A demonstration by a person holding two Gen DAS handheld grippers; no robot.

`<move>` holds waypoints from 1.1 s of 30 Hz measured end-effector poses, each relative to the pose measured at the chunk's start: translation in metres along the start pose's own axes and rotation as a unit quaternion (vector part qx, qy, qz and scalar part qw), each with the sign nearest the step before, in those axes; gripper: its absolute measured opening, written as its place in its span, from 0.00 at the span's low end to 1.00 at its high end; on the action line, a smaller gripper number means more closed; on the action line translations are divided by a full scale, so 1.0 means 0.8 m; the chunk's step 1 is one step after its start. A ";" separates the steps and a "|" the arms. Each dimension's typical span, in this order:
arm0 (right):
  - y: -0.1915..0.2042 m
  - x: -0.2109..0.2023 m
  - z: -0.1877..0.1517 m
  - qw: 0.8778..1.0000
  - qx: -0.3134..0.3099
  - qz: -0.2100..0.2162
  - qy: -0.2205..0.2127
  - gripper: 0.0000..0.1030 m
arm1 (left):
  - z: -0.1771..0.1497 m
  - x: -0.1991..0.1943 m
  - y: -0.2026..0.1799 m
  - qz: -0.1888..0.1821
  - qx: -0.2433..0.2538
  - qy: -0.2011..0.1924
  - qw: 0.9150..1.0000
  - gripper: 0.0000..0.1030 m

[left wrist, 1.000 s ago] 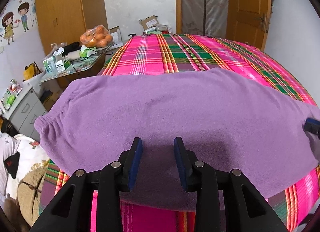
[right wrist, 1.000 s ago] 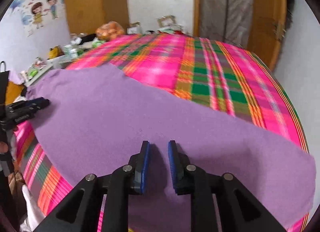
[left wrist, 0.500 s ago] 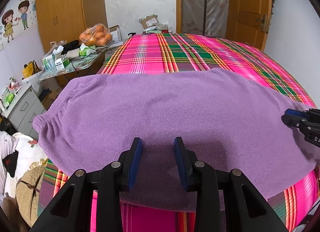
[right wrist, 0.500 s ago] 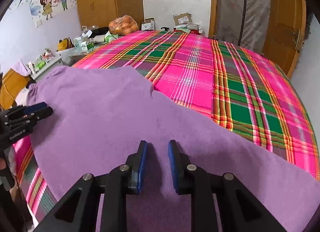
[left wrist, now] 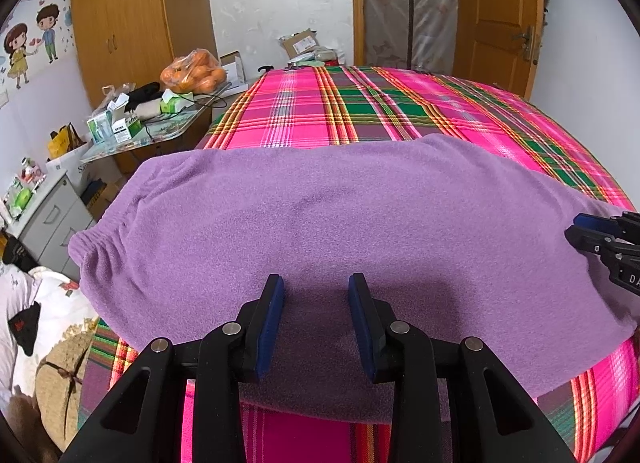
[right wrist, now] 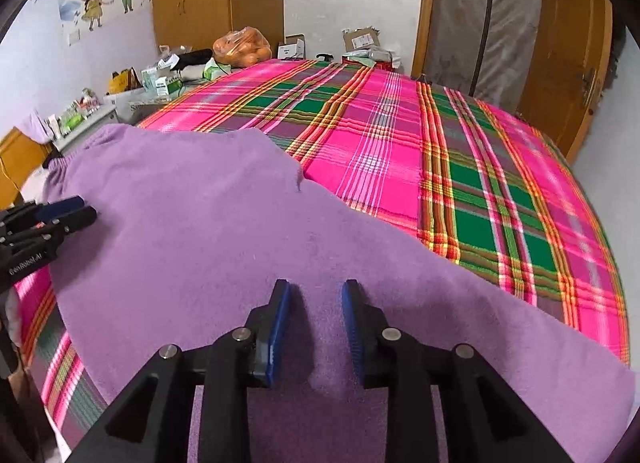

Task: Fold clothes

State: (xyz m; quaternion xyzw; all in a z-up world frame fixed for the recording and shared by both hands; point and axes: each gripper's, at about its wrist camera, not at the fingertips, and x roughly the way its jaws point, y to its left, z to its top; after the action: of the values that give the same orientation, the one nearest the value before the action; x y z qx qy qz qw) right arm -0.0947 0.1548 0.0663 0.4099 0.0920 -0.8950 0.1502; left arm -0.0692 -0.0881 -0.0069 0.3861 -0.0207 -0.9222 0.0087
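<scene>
**Right jaws widened over the spread garment**

A purple fleece garment point(left wrist: 320, 223), apparently trousers judging by the gathered elastic band at its left end, is laid flat across the near part of a bed covered with a pink and green plaid sheet point(left wrist: 360, 111). The near hem is draped close to the bed's edge.

The left gripper point(left wrist: 316, 315) is held over the near part of the cloth with its jaws parted to a moderate gap; nothing is pinched between the pads, and the cloth beneath is seen undisturbed. The right gripper point(right wrist: 314, 323) is poised in the same way further along the garment, above the leg portion. Its jaws have just been opening, so the gap is visibly wider than a moment before, and only flat fabric is seen under them, none gripped. Compared with a second ago, the right gripper has also been brought closer in along the cloth, as is shown by its tips entering the right margin of the left wrist view.

Whether either set of fingertips is actually touching the fleece cannot be settled from these angles; it may be only hovering.

The change is judged to be preparation: both grippers are now spaced and opened for taking the near edge, so the first fold appears not yet begun.
</scene>
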 end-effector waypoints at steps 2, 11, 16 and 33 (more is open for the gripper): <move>0.000 0.000 0.000 1.000 0.000 -0.002 0.000 0.28 | 0.000 0.000 -0.002 0.006 0.002 0.000 1.000 0.36; -0.004 0.002 0.001 1.000 0.003 -0.009 0.000 0.34 | 0.000 0.000 -0.001 0.005 0.001 -0.001 1.000 0.37; -0.007 0.003 0.000 1.000 0.007 -0.008 0.001 0.36 | 0.000 0.001 0.005 -0.010 -0.013 0.000 1.000 0.37; -0.009 0.002 0.001 1.000 0.014 -0.004 0.002 0.39 | -0.008 -0.023 0.037 0.054 -0.006 -0.039 0.998 0.39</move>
State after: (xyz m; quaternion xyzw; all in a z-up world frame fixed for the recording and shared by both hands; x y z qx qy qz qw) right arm -0.0987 0.1609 0.0656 0.4133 0.0814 -0.8959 0.1410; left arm -0.0514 -0.1176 0.0033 0.3483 -0.0368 -0.9347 0.0603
